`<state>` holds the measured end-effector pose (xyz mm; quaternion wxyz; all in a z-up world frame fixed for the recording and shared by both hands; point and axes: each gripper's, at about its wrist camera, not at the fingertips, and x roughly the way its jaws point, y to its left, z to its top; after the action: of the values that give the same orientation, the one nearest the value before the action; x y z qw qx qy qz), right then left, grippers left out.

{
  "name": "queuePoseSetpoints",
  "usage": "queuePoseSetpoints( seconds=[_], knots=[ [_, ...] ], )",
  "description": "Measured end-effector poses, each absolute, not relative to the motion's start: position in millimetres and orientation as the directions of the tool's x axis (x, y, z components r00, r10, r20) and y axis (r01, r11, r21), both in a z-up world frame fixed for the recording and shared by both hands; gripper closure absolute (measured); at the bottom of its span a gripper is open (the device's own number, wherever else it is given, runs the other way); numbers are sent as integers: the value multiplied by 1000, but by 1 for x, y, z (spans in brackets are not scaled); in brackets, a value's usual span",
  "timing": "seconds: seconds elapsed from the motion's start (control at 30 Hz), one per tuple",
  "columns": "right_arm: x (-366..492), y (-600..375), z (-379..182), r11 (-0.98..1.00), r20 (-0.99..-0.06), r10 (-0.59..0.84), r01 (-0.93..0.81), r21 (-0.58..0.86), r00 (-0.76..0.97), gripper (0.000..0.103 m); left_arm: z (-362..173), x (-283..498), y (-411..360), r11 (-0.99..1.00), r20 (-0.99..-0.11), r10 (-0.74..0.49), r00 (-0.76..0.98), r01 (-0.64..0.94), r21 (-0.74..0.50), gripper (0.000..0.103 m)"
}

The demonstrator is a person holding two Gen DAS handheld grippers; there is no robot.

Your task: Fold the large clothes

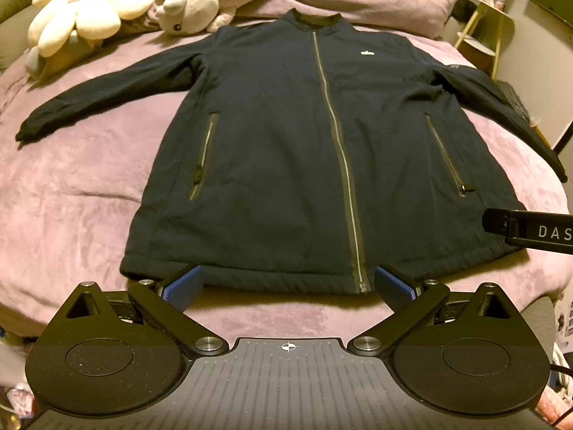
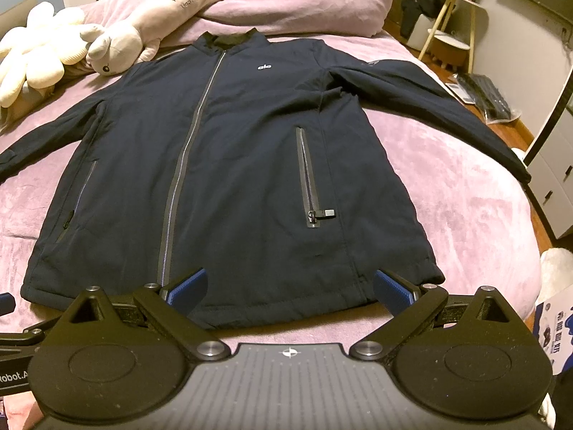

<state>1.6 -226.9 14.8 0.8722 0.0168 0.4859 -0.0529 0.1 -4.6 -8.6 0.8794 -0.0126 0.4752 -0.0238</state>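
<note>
While the jacket (image 1: pixel 286 150) lies flat and face up on the bed (image 1: pixel 71 197), zipped to the collar, both grippers hang over its hem with nothing held. The collar points toward the pillows (image 1: pixel 358 0) at the far end, and the hem lies nearest the cameras. Both sleeves are spread out to the sides; the left sleeve (image 1: pixel 107 89) rests wholly on the pink cover, and the right sleeve (image 2: pixel 429 107) runs down toward the bed's edge.

The left gripper (image 1: pixel 288 286) has its fingers wide apart, blue pads (image 1: pixel 181 286) facing inward, set over the hem about the main zip's lower end (image 1: pixel 361 286). The right gripper (image 2: pixel 290 288) is likewise spread wide, over the hem on the jacket's right half, below the pocket zip (image 2: pixel 309 179) with its pull lying sideways. In the left wrist view, part of the right gripper juts in from the right edge over the jacket's corner.

A small white logo (image 2: pixel 265 67) sits on the chest. Beyond the collar lie a pale plush rabbit (image 1: pixel 193 3) and a cream plush toy (image 1: pixel 82 10). A small stand (image 2: pixel 451 18) is beside the bed on the right.
</note>
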Motion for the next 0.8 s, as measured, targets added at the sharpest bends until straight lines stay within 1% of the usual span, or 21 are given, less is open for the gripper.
queuePoseSetpoints(
  seconds=[0.8],
  knots=[
    [5,-234,9,993,-859,-51,120,13,509,4,-13,5,-3,998,-851,-65,521,15,-67,0]
  ],
)
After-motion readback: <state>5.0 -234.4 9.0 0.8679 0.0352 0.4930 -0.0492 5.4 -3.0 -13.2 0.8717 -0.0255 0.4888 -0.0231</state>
